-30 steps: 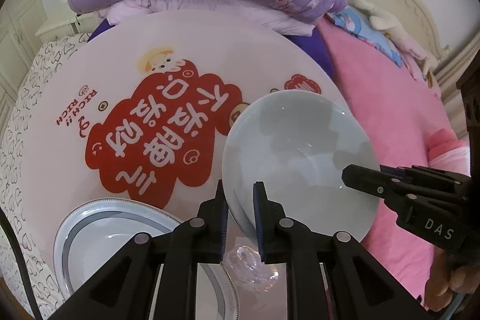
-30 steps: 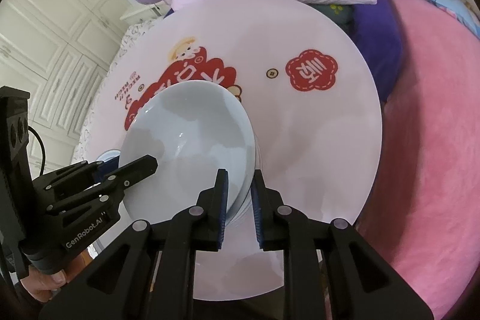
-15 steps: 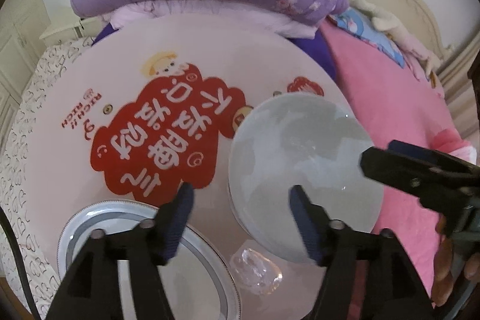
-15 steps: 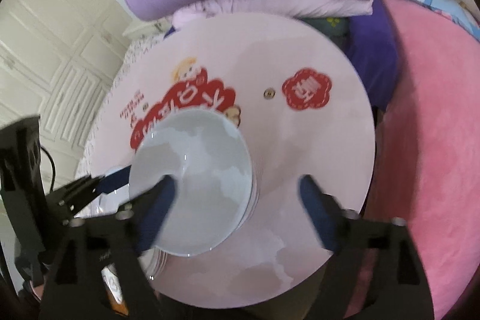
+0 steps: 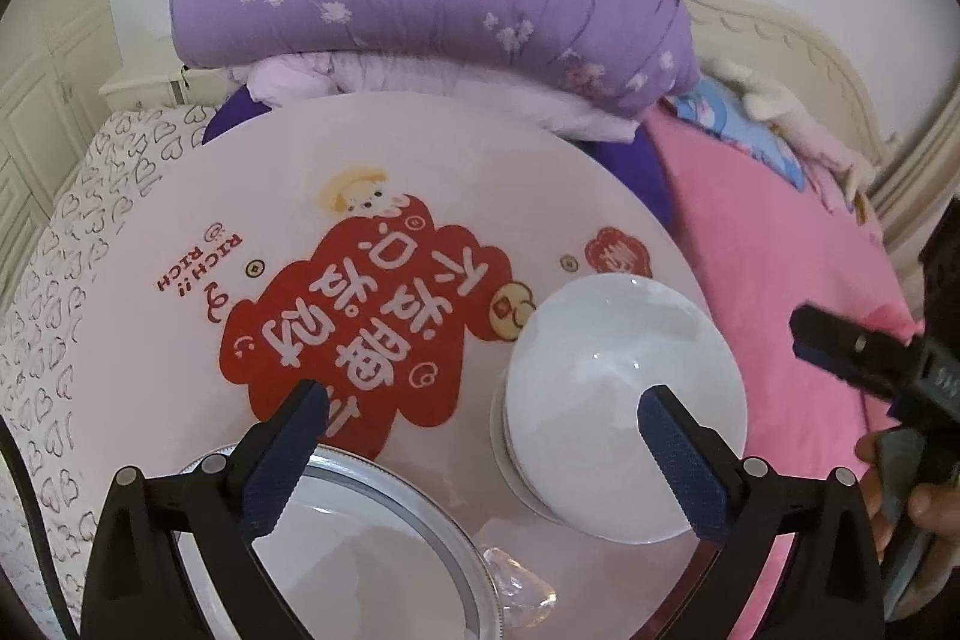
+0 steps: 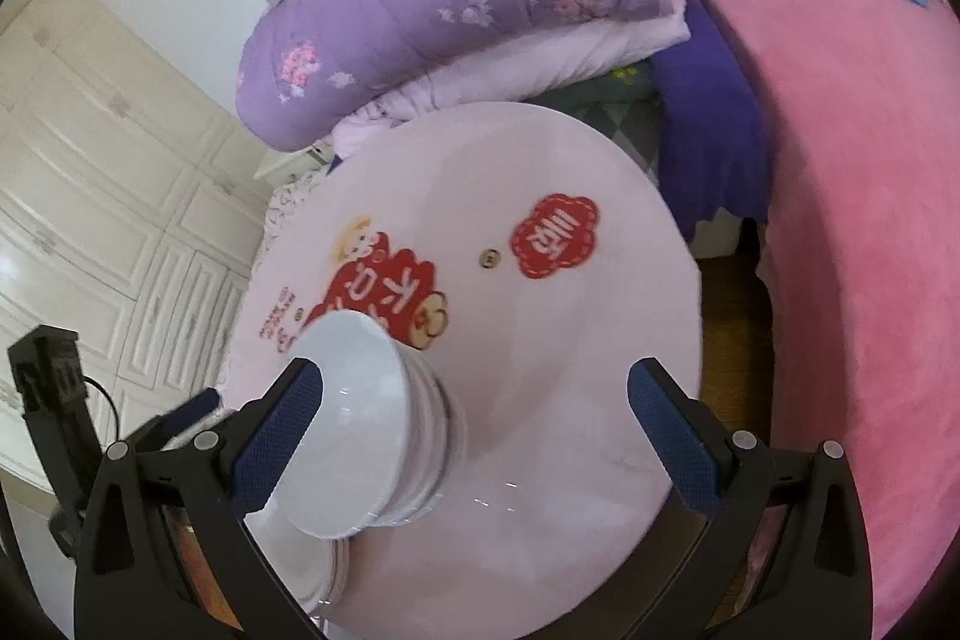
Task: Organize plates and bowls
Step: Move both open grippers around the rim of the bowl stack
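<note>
Jaws of the left hand-held gripper (image 5: pixel 480 451) are seen spread wide, having just been opening; nothing is clamped between them, and the blue pads (image 5: pixel 282 460) stand clear of the crockery. Beneath this gripper, at the near edge of the round counter (image 5: pixel 420 172), a white plate with a grey rim band (image 5: pixel 372 538) is laid flat, with a small clear faceted object (image 5: pixel 519 586) just beside it. To the right, a stack of white bowls (image 5: pixel 618 400) is set upright on the counter, near its right edge. The right hand-held gripper (image 6: pixel 474 415) is likewise released, its jaws having just been opening; in its own view the bowl stack (image 6: pixel 360 430) is framed partly between the open fingers, not pressed by either pad. Nested rims are visible down the side of the stack. Farther back, a red printed emblem (image 5: pixel 366 322) is spread over the counter's pale surface. Beyond the counter, a folded purple floral quilt (image 5: pixel 432 4) is piled on a bed, whose pink blanket (image 5: pixel 768 244) extends to the right.
</note>
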Available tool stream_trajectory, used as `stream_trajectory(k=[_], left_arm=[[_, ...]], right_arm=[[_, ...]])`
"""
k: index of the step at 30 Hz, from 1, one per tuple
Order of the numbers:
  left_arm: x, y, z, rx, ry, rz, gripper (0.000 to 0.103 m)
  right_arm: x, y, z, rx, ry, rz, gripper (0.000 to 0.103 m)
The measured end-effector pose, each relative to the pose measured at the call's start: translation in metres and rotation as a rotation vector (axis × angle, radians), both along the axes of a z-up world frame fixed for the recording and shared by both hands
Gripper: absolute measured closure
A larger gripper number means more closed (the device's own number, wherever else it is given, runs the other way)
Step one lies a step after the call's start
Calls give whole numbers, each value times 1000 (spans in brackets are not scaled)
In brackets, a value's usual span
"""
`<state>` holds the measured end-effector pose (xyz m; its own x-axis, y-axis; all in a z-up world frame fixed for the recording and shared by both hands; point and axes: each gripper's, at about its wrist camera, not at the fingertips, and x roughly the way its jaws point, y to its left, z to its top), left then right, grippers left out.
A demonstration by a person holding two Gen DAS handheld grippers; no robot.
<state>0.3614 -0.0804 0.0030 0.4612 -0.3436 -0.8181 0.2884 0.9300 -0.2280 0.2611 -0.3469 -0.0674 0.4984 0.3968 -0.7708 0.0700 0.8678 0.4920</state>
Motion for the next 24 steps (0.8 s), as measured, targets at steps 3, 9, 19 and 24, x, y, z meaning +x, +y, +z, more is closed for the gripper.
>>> stream_trajectory(k=[3, 9, 19, 24], left_arm=[[3, 6, -2, -8, -1, 13, 1], [16, 14, -18, -74, 71, 27, 1], [38, -3, -40, -94, 141, 0, 3], [43, -7, -45, -81, 144, 6, 3]], right_arm=[[-2, -2, -8, -10, 19, 15, 0], [4, 14, -16, -28, 40, 79, 0], [18, 35, -24, -38, 83, 137, 0], [20, 36, -23, -59, 77, 138, 1]])
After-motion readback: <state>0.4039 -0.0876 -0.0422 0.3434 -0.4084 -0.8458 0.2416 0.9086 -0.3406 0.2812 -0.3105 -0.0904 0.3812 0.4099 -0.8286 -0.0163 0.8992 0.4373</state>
